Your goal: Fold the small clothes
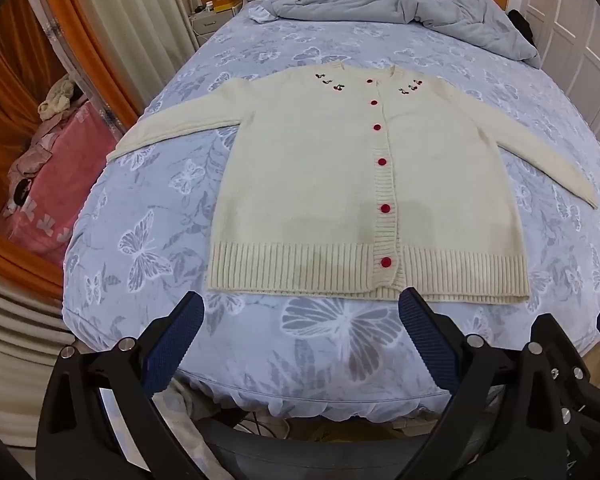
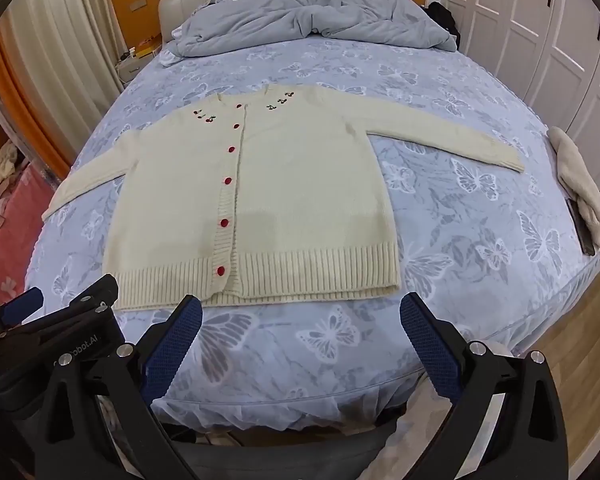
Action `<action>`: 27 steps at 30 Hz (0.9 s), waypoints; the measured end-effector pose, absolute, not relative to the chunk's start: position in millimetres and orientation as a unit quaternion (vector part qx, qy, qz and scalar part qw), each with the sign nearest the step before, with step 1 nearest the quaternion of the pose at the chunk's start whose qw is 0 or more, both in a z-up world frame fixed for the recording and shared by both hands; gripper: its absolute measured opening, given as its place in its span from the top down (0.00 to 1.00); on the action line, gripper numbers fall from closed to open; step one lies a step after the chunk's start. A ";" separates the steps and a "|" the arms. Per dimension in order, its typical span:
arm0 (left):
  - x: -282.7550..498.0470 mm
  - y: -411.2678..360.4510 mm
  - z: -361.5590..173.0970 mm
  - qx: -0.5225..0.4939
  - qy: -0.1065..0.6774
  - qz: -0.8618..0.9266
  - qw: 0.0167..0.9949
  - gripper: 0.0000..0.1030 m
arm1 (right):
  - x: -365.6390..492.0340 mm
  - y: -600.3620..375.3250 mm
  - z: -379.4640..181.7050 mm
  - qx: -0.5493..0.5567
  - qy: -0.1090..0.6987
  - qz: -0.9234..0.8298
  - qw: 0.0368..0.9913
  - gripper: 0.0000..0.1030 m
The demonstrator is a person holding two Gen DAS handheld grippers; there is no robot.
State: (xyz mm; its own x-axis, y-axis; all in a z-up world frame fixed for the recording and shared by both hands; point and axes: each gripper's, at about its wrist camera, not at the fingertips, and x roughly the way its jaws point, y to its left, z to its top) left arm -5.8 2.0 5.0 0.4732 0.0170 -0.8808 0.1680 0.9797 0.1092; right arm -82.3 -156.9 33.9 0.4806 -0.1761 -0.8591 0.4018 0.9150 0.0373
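Observation:
A cream knitted cardigan (image 1: 320,184) with red buttons and cherry embroidery at the neck lies flat and buttoned on the bed, both sleeves spread out to the sides. In the right wrist view the same cardigan (image 2: 284,200) lies left of centre. My left gripper (image 1: 302,312) hovers open just short of the ribbed hem, with nothing between its blue pads. My right gripper (image 2: 300,316) is open too, above the bare sheet in front of the hem's right half. The left gripper's black body shows at the lower left of the right wrist view.
The bed (image 1: 260,344) has a blue butterfly sheet. A grey duvet (image 2: 308,16) is bunched by the headboard. A cream cloth (image 2: 580,188) and a dark flat object lie at the bed's right edge. Pink bedding (image 1: 56,184) lies left of the bed. White wardrobe doors (image 2: 540,20) stand on the right.

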 end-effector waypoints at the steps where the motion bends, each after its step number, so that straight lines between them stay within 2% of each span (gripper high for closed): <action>1: -6.1 1.8 5.4 0.091 0.512 -0.044 0.853 0.07 | -82.3 -157.0 33.7 0.118 0.481 -0.169 0.852 0.05; 27: -8.0 4.1 3.9 0.092 0.509 -0.040 0.855 0.07 | -84.8 -157.7 29.0 0.116 0.484 -0.167 0.851 0.05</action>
